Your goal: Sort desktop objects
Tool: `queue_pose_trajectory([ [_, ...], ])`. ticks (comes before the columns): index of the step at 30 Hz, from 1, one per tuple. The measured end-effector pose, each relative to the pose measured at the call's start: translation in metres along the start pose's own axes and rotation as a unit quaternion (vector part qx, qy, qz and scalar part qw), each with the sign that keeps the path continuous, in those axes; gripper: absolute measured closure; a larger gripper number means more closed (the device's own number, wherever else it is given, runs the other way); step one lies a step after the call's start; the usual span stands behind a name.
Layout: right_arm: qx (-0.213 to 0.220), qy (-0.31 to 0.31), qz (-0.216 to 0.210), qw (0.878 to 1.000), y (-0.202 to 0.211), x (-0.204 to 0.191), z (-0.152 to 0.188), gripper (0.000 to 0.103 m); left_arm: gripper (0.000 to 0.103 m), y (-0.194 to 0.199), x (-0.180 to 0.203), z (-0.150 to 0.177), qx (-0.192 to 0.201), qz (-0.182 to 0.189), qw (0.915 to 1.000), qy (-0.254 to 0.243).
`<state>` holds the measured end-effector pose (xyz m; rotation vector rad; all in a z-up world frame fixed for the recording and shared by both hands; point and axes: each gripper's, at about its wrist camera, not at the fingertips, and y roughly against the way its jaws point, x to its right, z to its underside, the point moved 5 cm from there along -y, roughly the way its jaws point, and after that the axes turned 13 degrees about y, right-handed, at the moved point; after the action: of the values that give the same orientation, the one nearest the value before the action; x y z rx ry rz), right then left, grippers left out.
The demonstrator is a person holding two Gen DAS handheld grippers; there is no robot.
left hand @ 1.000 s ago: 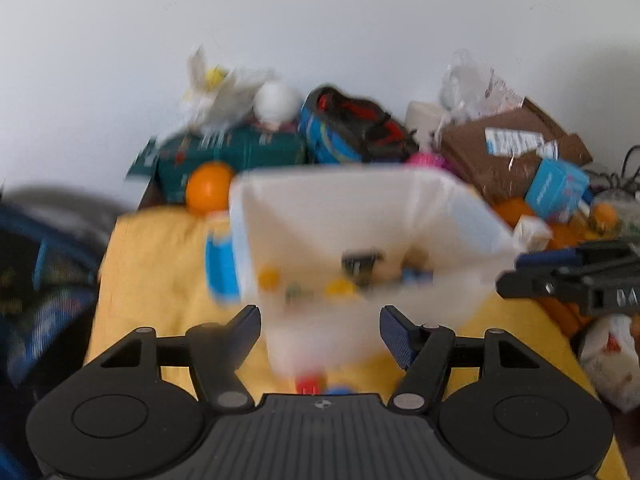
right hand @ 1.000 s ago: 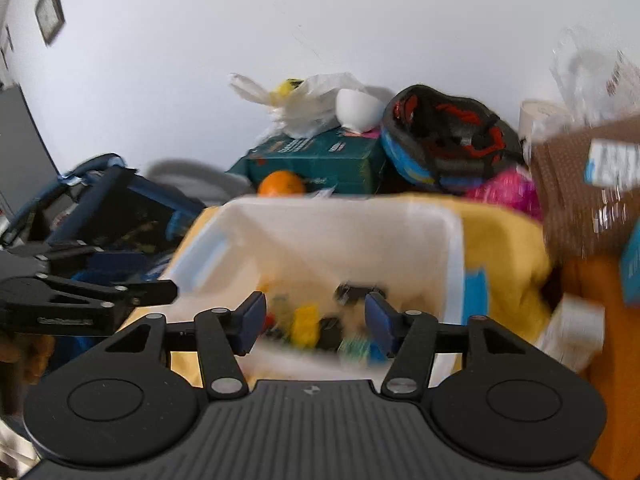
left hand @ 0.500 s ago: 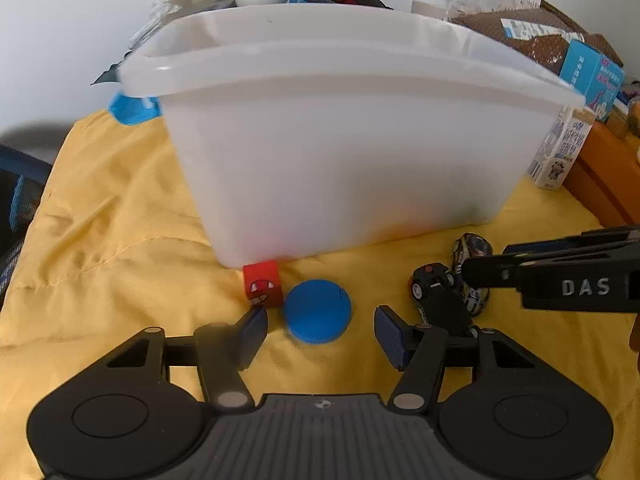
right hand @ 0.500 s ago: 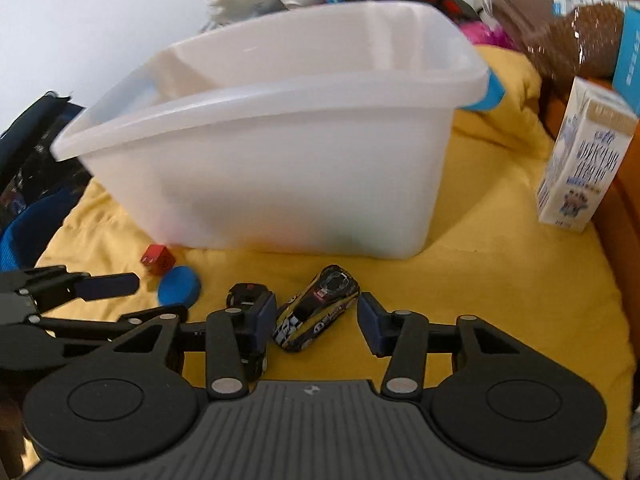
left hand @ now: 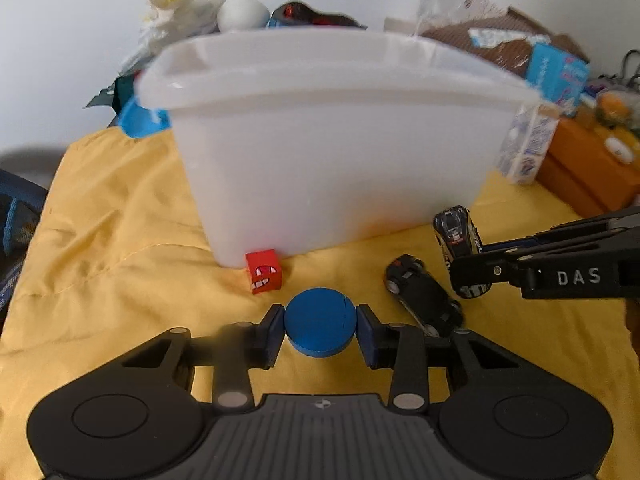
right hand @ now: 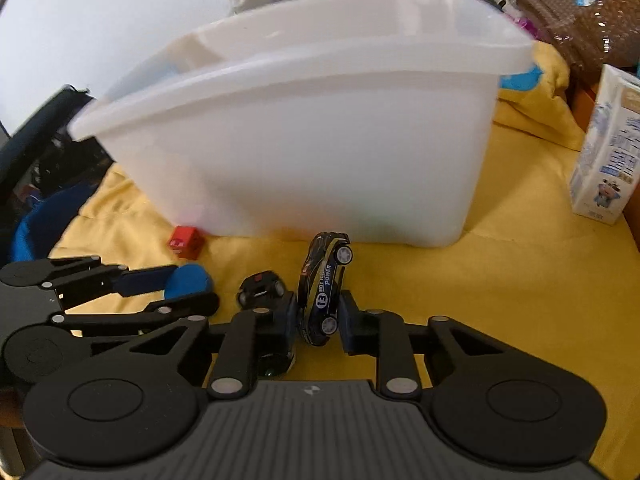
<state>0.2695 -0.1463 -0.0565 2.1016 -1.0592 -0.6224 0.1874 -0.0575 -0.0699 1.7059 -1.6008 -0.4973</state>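
A white plastic bin [left hand: 332, 160] stands on the yellow cloth; it also shows in the right wrist view [right hand: 312, 132]. My left gripper [left hand: 320, 330] is shut on a blue disc [left hand: 320, 326], which also shows in the right wrist view [right hand: 188, 280]. A red cube [left hand: 263, 271] with a face lies just beyond it by the bin wall. My right gripper [right hand: 319, 318] is shut on a black and yellow toy car [right hand: 324, 288], tipped on its side. That car also shows in the left wrist view [left hand: 460, 248]. A black toy car [left hand: 424, 296] lies between the grippers.
A milk carton [right hand: 608, 148] stands at the right on the yellow cloth [right hand: 520, 272]. Orange boxes [left hand: 592, 168], a brown parcel [left hand: 504, 44], a helmet and white bags crowd behind the bin. A dark bag [right hand: 36, 168] is at the left edge.
Both grippers came down from above the bin to the cloth in front of it. The left has closed on the blue disc, the right on the black and yellow car, tipping it sideways.
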Motion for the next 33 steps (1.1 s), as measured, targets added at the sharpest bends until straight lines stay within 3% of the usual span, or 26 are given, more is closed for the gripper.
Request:
queue_pose_trajectory([
  [6,0.009,0.017,0.007,1.000,0.020,0.009,0.006,0.079,0.061,0.029,-0.020,-0.004,0.010,-0.006,0.9990,0.043],
  [11,0.041,0.003,-0.013,0.999,0.059,0.005,-0.005,0.085,0.061,0.067,-0.013,-0.043,0.043,0.017,0.9982,0.039],
  [15,0.104,0.044,-0.019,0.993,0.109,-0.003,-0.045,0.085,0.061,0.094,-0.002,-0.090,0.087,0.031,0.9954,0.025],
  [18,0.130,0.067,-0.008,0.989,0.125,-0.003,-0.073,0.087,0.061,0.104,0.004,-0.106,0.109,0.033,0.9934,0.009],
  [21,0.098,0.087,0.008,0.991,0.113,-0.006,-0.069,0.078,0.061,0.100,0.003,-0.099,0.098,0.032,0.9945,0.018],
  [23,0.070,0.085,0.014,0.994,0.099,-0.009,-0.047,0.037,0.061,0.096,0.001,-0.088,0.083,0.031,0.9958,0.024],
  [27,0.010,0.066,0.010,0.998,0.059,-0.011,0.003,0.038,0.061,0.090,-0.004,-0.066,0.056,0.026,0.9976,0.031],
  [33,-0.020,-0.011,0.047,0.999,0.022,0.010,0.019,0.046,0.061,0.090,-0.006,-0.050,0.041,0.018,0.9985,0.031],
])
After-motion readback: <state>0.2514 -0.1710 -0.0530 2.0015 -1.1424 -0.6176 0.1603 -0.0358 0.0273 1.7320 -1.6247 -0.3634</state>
